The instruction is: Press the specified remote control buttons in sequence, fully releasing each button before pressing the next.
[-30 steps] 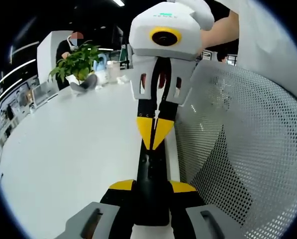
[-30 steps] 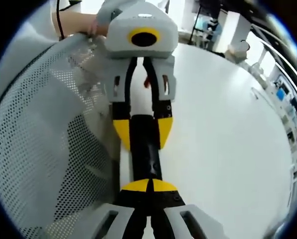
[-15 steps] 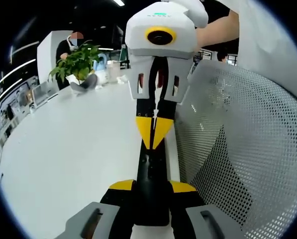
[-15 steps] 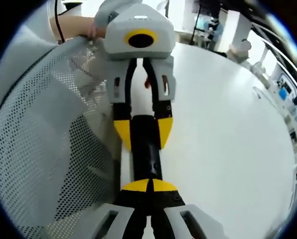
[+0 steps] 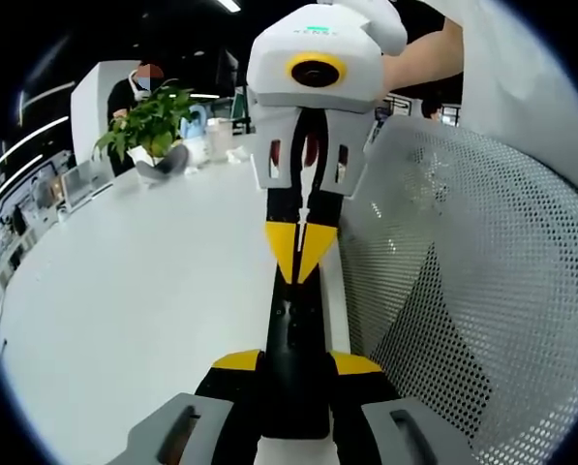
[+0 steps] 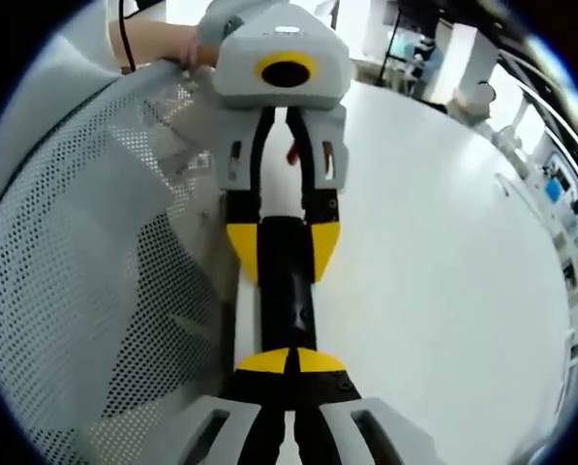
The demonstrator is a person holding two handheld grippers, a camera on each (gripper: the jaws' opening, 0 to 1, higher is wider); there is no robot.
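Black remote control point(image 5: 294, 354), long and slim, lies on the white table point(image 5: 134, 291) beside a white perforated mesh panel point(image 5: 482, 291), clamped at one end between the left gripper's point(image 5: 294, 363) yellow-tipped jaws. Right gripper point(image 5: 299, 254), jaws closed together, tips resting on the remote's far end. Potted plant point(image 5: 151, 121) at the table's far edge.

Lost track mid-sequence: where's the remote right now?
In the left gripper view, the remote sits clamped in the left gripper, beside the mesh chair back, the right gripper closed over it.
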